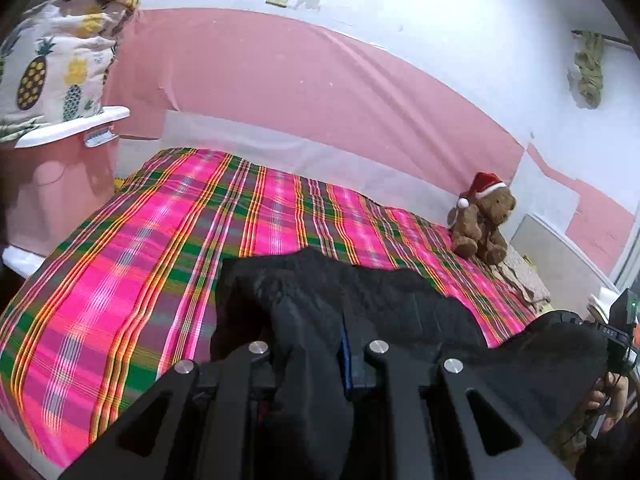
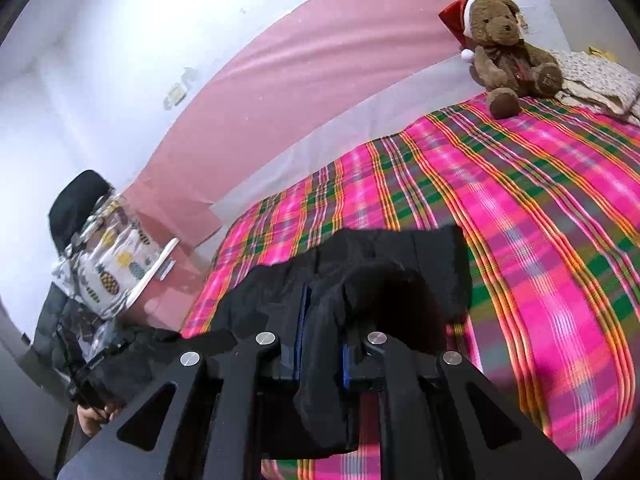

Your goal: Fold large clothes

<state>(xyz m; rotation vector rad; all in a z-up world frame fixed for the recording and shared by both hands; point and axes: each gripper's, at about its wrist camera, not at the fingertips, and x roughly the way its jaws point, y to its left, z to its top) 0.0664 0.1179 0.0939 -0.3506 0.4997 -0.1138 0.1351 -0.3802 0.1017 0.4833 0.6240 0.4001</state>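
Note:
A black garment [image 1: 360, 292] lies bunched on the near side of the bed, over the pink plaid bedspread [image 1: 140, 248]. My left gripper [image 1: 308, 320] is shut on a fold of the black garment, which runs down between its fingers. My right gripper [image 2: 324, 320] is shut on another fold of the same garment [image 2: 392, 256], held between its blue-padded fingers. The cloth stretches between the two grippers. The right gripper and the hand holding it show at the right edge of the left wrist view [image 1: 618, 344].
A brown teddy bear [image 1: 482, 220] with a red Santa hat sits at the far side of the bed, next to a folded beige cloth [image 2: 596, 80]. A pineapple-print bag [image 1: 52, 60] stands on a pink bin at the left. A pink wall backs the bed.

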